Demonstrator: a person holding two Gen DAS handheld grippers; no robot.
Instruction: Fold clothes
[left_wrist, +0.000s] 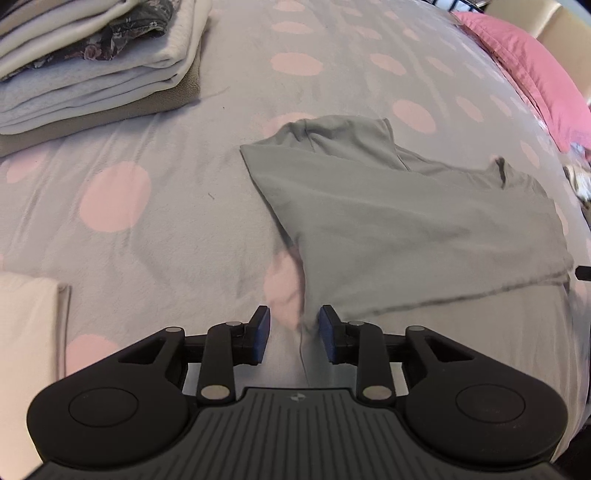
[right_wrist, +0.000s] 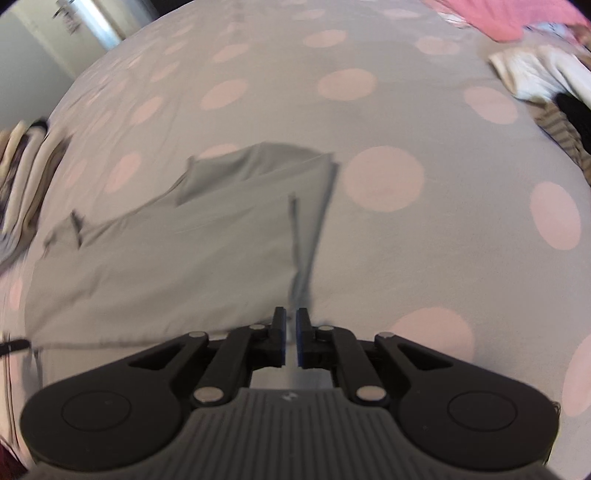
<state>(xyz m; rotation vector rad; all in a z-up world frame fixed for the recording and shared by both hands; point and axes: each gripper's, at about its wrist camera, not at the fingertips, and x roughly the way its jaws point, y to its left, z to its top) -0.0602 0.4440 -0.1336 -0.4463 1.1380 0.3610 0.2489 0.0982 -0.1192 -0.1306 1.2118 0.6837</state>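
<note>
Because the gray shirt (left_wrist: 388, 221) lies part-folded on the dotted bedspread (left_wrist: 155, 110), with 1 sleeve already turned in across its far end, each near corner sits directly in front of 1 tool. The left gripper (left_wrist: 294, 334) hangs over the near left corner, jaws parted to a moderate gap; the corner's edge runs between the blue pads (left_wrist: 263, 332), but neither pad presses on it, so nothing is held. The right gripper (right_wrist: 291, 338) is at the near right corner, where the cloth bunches into a ridge. Its jaws stand almost together with a narrow slit between them; blur at the tips leaves it unclear whether cloth is pinched there. Placing 1 tool at each corner suits lifting the hem evenly for the next fold. A stack of folded clothes (left_wrist: 92, 66) lies well apart at the far left, the likely destination. Loose unfolded clothes (right_wrist: 543, 81) wait at the far right.
</note>
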